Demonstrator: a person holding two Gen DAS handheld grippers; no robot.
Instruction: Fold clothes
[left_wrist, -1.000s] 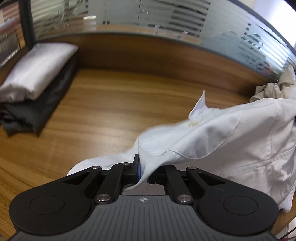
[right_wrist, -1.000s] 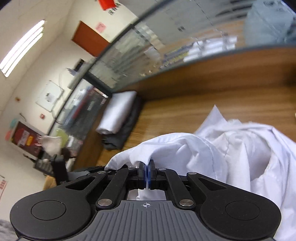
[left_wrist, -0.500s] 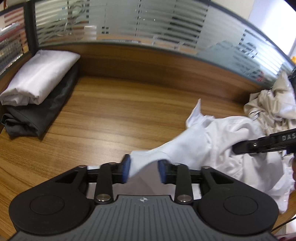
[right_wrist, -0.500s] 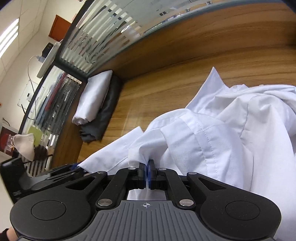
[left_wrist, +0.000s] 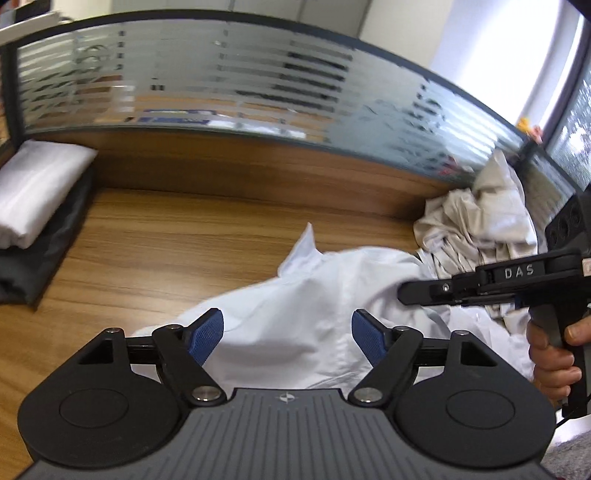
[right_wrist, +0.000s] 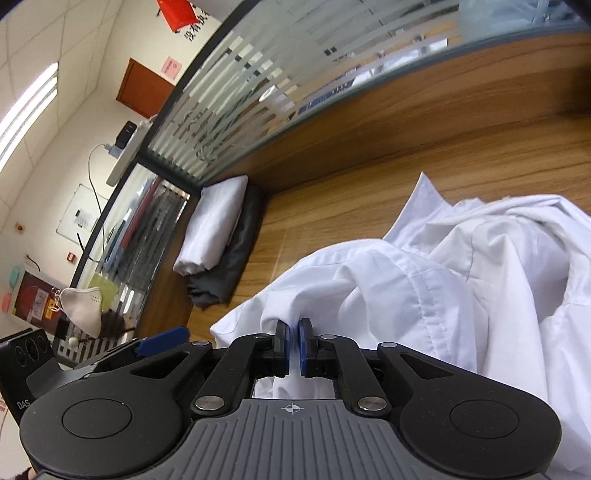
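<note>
A crumpled white shirt (left_wrist: 314, 295) lies on the wooden desk (left_wrist: 166, 236), its collar tip sticking up. My left gripper (left_wrist: 288, 334) hovers just above the shirt's near edge, open wide, with nothing between its blue pads. From the right, my right gripper (left_wrist: 404, 293) reaches into the shirt, held by a hand (left_wrist: 550, 354). In the right wrist view, the right gripper (right_wrist: 293, 343) is shut on a fold of the white shirt (right_wrist: 388, 280), with cloth pinched between the pads. The left gripper's blue pad (right_wrist: 162, 341) shows at the lower left there.
A folded white garment (left_wrist: 37, 192) sits on a folded dark one (left_wrist: 33, 266) at the desk's far left. A beige heap of clothes (left_wrist: 480, 221) lies at the back right. A wooden wall with a striped glass partition (left_wrist: 221, 81) bounds the desk behind.
My left gripper has opened and let go of the shirt, which has dropped onto the desk. The right gripper stays shut on its fold.
</note>
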